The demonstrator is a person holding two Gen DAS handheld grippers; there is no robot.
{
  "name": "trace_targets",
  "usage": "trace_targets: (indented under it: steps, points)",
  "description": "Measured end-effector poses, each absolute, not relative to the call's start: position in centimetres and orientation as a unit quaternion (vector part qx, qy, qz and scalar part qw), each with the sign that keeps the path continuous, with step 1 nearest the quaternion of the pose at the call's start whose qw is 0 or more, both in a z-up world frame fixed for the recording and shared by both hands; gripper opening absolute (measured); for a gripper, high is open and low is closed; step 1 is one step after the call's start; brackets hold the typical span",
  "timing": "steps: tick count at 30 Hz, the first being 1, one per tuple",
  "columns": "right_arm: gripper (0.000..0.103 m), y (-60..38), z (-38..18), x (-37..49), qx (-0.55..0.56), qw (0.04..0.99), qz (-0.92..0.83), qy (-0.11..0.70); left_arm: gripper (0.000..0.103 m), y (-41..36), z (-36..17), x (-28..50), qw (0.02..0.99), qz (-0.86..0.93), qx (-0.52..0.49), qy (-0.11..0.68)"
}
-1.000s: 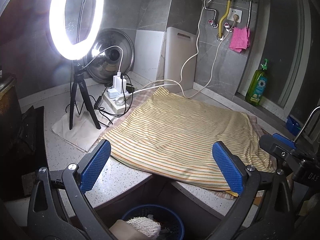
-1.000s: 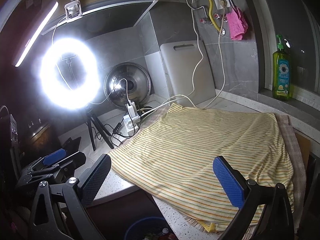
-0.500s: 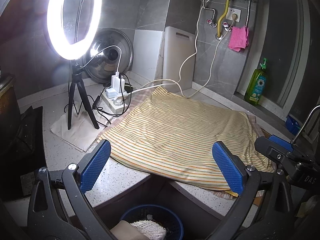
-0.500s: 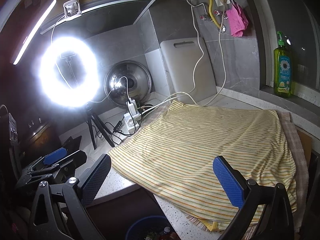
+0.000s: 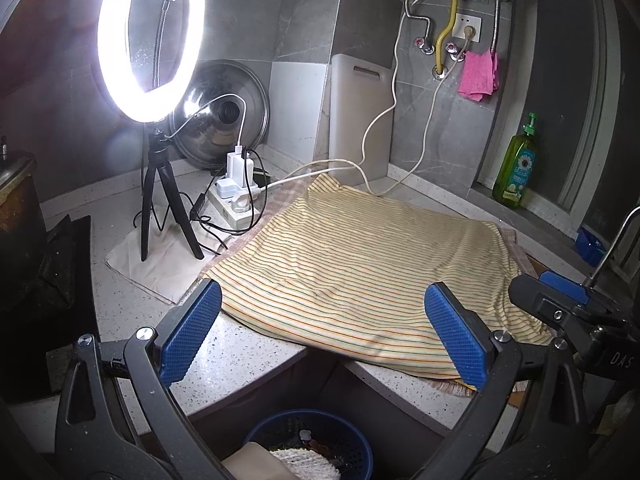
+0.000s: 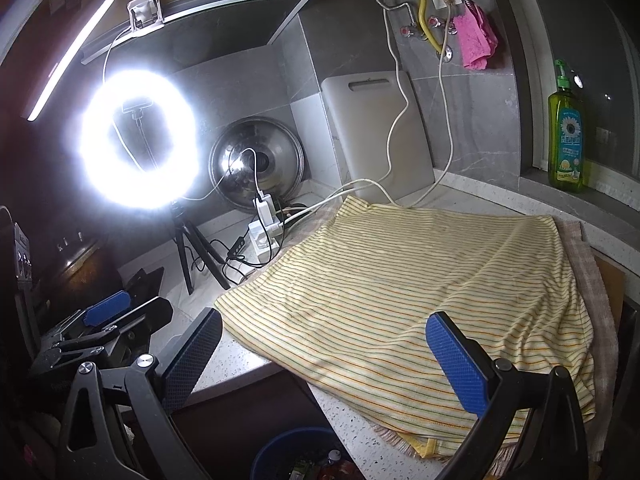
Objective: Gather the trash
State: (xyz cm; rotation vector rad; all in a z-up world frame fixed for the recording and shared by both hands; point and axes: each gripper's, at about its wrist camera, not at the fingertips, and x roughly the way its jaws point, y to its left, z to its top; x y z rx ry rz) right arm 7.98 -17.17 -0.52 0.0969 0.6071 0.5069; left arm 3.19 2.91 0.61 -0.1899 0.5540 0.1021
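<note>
A blue trash basket (image 5: pixel 320 436) stands on the floor below the counter corner, holding a white knitted thing (image 5: pixel 304 465) and a beige item; its rim (image 6: pixel 280 446) also shows in the right wrist view with colourful scraps inside. My left gripper (image 5: pixel 324 336) hovers open above the basket, nothing between its blue pads. My right gripper (image 6: pixel 326 354) is open too and holds nothing, over the counter's front edge. A yellow striped cloth (image 5: pixel 360 264) covers the counter, with no loose trash visible on it. The right gripper's body (image 5: pixel 560 304) shows at the left view's right edge.
A lit ring light on a tripod (image 5: pixel 160 184) stands at the left by a power strip (image 5: pixel 234 204) with cables. A pot lid (image 5: pixel 224 116) and cutting board (image 5: pixel 360 120) lean on the tiled wall. A green soap bottle (image 5: pixel 516 164) stands on the sill.
Both wrist views have shifted slightly; the left view dipped a little toward the basket. Both grippers stay open with nothing in them.
</note>
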Motion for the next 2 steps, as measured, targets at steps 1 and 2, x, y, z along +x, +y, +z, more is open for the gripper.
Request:
trace_targets:
  steps: [1,2]
  points:
    - [0.103,-17.16,-0.53,8.01,0.047,0.922,0.246,0.295,0.103,2.98,0.64,3.25,0.956,0.05,-0.094,0.273]
    - [0.103,-17.14,-0.53,8.03,0.048,0.922,0.245,0.295,0.103,2.99,0.64,3.27,0.956,0.05,-0.094,0.273]
